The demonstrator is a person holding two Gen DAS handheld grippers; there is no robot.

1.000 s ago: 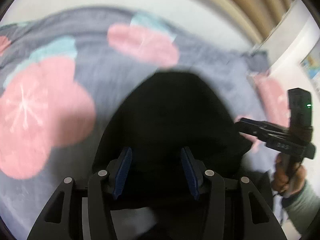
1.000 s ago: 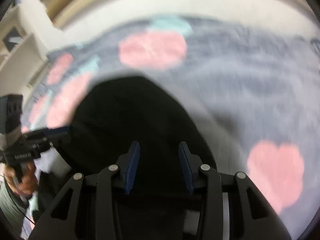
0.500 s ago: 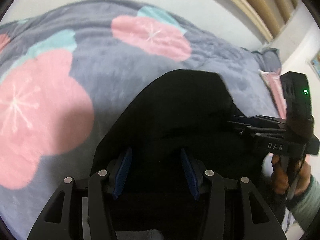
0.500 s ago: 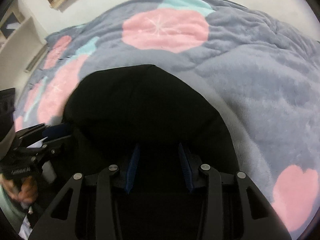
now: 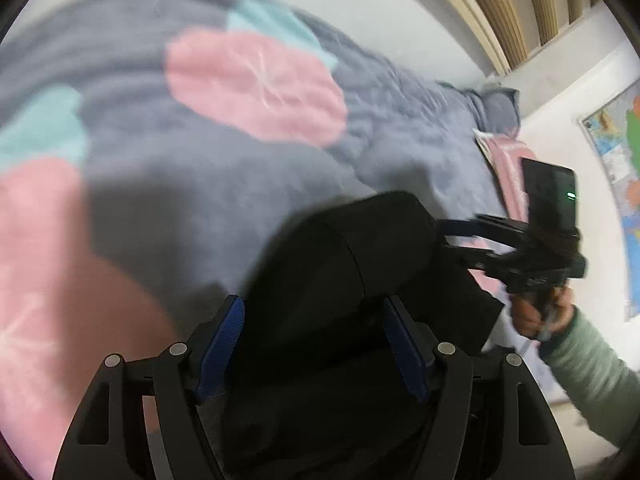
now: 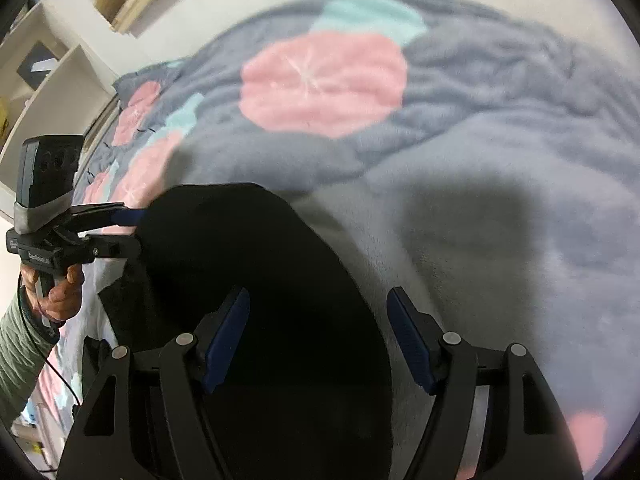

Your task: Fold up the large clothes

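The black garment (image 5: 344, 280) is so dark that no seam, sleeve or collar can be picked out; it reads as one rounded heap, and its near part runs under both tools and off the bottom of each view. It lies on the bed at the near edge, on a grey blanket (image 5: 224, 168) printed with big pink flowers and pale teal patches, much of it smeared by blur. The left gripper (image 5: 316, 344) has its blue pads spread wide, with the cloth bulging up between them; whether the pads actually press it I cannot tell. The right gripper (image 6: 318, 336) is spread just as wide, one pad over the garment and the other over the blanket beside it, holding nothing. From each side the other tool shows reaching in at the garment's edge, its tips lost against the black. A green sleeve (image 5: 588, 368) and a hand (image 5: 540, 314) are cut off at the frame. Beyond the bed stand a pale wall, white shelves (image 6: 44, 92) and a map (image 5: 618, 184).
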